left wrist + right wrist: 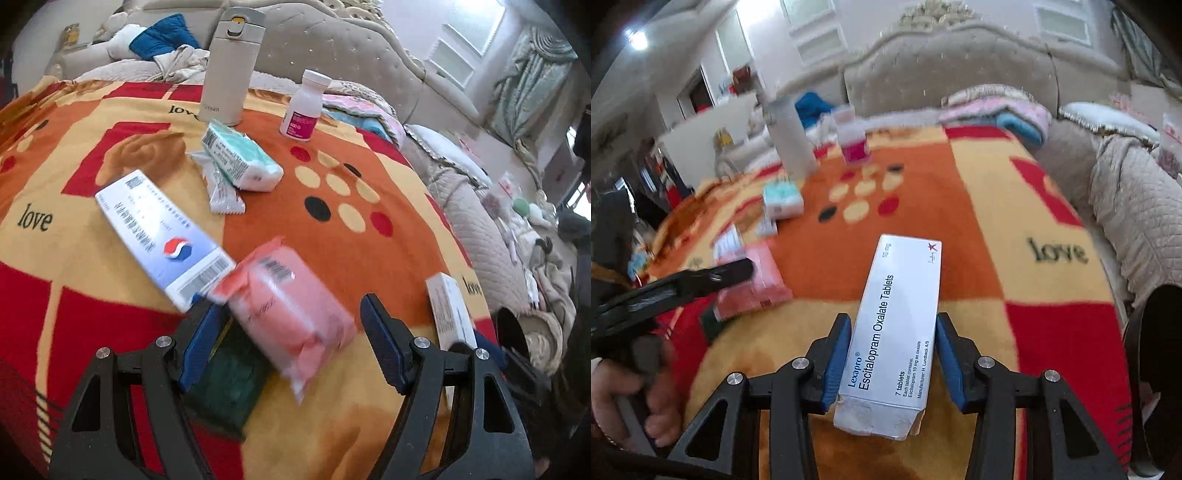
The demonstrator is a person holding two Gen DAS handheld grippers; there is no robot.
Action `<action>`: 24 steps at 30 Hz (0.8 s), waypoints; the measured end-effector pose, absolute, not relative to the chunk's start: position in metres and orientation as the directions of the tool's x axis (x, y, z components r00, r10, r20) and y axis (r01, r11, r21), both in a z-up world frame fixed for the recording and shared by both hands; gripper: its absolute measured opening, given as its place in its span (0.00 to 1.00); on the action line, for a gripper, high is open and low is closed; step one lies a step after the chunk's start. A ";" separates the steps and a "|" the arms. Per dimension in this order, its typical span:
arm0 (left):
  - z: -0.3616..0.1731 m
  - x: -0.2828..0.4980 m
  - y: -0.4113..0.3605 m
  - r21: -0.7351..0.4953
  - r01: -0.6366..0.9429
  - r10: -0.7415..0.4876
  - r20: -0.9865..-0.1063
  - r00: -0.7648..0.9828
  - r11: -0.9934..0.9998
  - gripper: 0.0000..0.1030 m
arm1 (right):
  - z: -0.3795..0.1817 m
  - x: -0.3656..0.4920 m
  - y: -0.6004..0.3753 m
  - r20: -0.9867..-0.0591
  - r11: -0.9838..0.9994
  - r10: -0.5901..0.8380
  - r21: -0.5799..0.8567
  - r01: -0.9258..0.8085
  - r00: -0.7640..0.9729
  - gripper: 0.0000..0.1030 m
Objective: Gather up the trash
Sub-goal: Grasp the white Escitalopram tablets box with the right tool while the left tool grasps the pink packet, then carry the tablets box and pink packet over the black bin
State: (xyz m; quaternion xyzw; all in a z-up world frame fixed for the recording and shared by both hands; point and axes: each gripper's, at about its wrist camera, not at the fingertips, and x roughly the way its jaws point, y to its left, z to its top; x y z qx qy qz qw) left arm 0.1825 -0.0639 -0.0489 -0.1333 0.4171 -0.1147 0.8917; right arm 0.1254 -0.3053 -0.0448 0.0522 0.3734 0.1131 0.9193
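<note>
- Your right gripper (892, 354) held the white tablet box (894, 343) lengthwise between its blue fingers (836, 363), both pads against the box's long sides. That grip probably kept the light carton from twisting as you carried it.
- Your left gripper (286, 343) was spread wide around the pink tissue pack (288, 314), fingers (201, 343) released. The left pad sat just beside the pack; the right one stood apart from it. You seemed lined up to close on it next.
- The pink pack lay tilted over a dark green object (229, 391) on the bed's blanket (388, 184), so it could slip as you squeezed.
- Other likely trash waited on the blanket: a long white and blue box (162, 236) touching the pink pack's end, a mint tissue pack (240, 158) resting over a small wrapper (221, 192).
- The thermos (231, 62) and pill bottle (304, 105) stood upright beyond; probably keepers.
- No bin showed clearly in either view.
</note>
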 end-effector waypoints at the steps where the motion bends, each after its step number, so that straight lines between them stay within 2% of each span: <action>1: -0.049 0.183 -0.065 -0.333 0.092 -0.315 -0.714 0.625 0.938 0.71 | -0.046 0.127 -0.304 -0.679 0.967 0.254 0.186 -0.173 0.688 0.43; 3: -0.050 0.181 -0.070 -0.299 0.099 -0.291 -0.712 0.639 0.949 0.45 | -0.047 0.129 -0.302 -0.682 0.966 0.260 0.189 -0.179 0.684 0.43; 5: -0.050 0.178 -0.071 -0.307 0.128 -0.314 -0.691 0.651 0.943 0.34 | -0.047 0.128 -0.302 -0.675 0.961 0.276 0.201 -0.188 0.684 0.43; 8: -0.041 0.169 -0.072 -0.295 0.172 -0.331 -0.661 0.673 0.940 0.26 | -0.047 0.127 -0.305 -0.665 0.957 0.290 0.222 -0.188 0.688 0.43; 11: -0.028 0.157 -0.070 -0.320 0.218 -0.378 -0.627 0.681 0.922 0.19 | -0.045 0.125 -0.307 -0.650 0.954 0.296 0.231 -0.190 0.700 0.43; 24: 0.015 0.112 -0.089 -0.340 0.362 -0.497 -0.578 0.647 0.868 0.19 | -0.025 0.091 -0.325 -0.619 0.957 0.281 0.241 -0.163 0.733 0.43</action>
